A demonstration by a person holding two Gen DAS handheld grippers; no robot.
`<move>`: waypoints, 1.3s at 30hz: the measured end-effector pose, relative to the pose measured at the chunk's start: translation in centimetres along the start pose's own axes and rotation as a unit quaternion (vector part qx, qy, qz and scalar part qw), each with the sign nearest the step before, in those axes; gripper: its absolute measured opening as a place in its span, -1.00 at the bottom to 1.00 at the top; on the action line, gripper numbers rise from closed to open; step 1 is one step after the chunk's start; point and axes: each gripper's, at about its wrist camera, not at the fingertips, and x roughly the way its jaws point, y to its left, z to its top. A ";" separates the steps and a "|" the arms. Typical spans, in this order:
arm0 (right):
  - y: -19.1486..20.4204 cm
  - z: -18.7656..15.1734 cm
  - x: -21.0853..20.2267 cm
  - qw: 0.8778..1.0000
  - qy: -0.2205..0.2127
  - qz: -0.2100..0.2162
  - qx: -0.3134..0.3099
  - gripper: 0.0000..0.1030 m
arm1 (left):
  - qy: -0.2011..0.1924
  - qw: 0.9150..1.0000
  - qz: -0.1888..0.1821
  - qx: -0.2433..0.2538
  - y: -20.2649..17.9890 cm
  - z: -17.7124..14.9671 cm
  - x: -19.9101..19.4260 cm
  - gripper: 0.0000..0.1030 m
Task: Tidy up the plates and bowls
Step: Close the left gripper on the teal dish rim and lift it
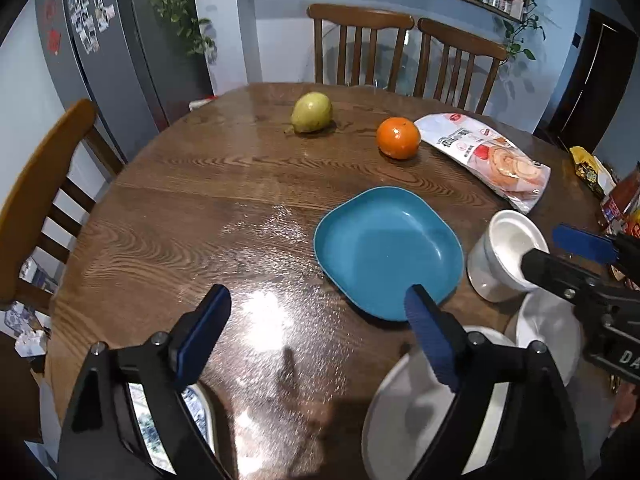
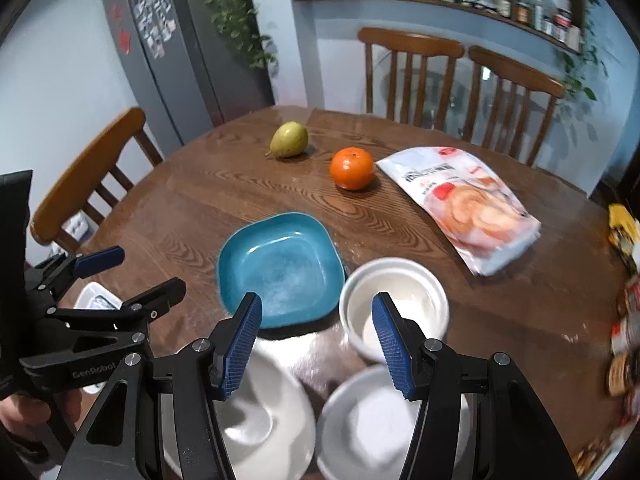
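A blue square plate (image 1: 386,250) (image 2: 280,270) lies on the round wooden table (image 1: 200,200) (image 2: 400,232). A white bowl (image 1: 505,256) (image 2: 394,302) stands just right of it. Two white dishes lie nearer me, one on the left (image 1: 400,416) (image 2: 266,420) and one on the right (image 1: 548,332) (image 2: 364,420). A blue-patterned dish (image 1: 196,412) (image 2: 96,300) sits at the near left edge. My left gripper (image 1: 316,332) (image 2: 130,274) is open and empty above the table, left of the blue plate. My right gripper (image 2: 316,340) (image 1: 560,252) is open and empty, over the white bowl and dishes.
A pear (image 1: 312,112) (image 2: 289,140) and an orange (image 1: 398,138) (image 2: 352,168) lie at the far side. A snack bag (image 1: 488,156) (image 2: 464,208) lies at the right, with more packets (image 1: 616,192) (image 2: 624,280) at the right edge. Wooden chairs (image 1: 360,44) (image 2: 84,180) surround the table.
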 end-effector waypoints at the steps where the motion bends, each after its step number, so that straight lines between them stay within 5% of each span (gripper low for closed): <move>1: 0.0 0.4 0.6 1.000 0.005 -0.001 -0.004 0.13 | 0.005 1.000 0.001 -0.002 0.1 0.2 0.7 0.64; 9: 1.4 3.5 5.8 0.995 0.054 -0.021 -0.086 0.14 | 0.031 0.999 -0.005 -0.009 0.6 0.3 4.2 0.63; 19: 2.4 4.4 11.1 0.980 0.096 -0.037 -0.169 0.13 | 0.057 0.998 -0.024 -0.009 0.0 0.3 6.7 0.18; 26: 2.3 3.9 13.4 0.970 0.134 -0.031 -0.201 -0.25 | 0.084 0.995 -0.046 -0.010 -0.4 -0.1 8.3 -0.42; 33: 1.8 3.6 13.3 0.970 0.127 -0.041 -0.206 -0.79 | 0.073 0.996 -0.039 -0.014 -0.2 -0.3 8.2 -0.64; 39: 1.9 3.8 11.4 0.980 0.090 -0.031 -0.173 -0.85 | 0.049 0.998 -0.029 -0.026 0.6 0.1 7.1 -0.73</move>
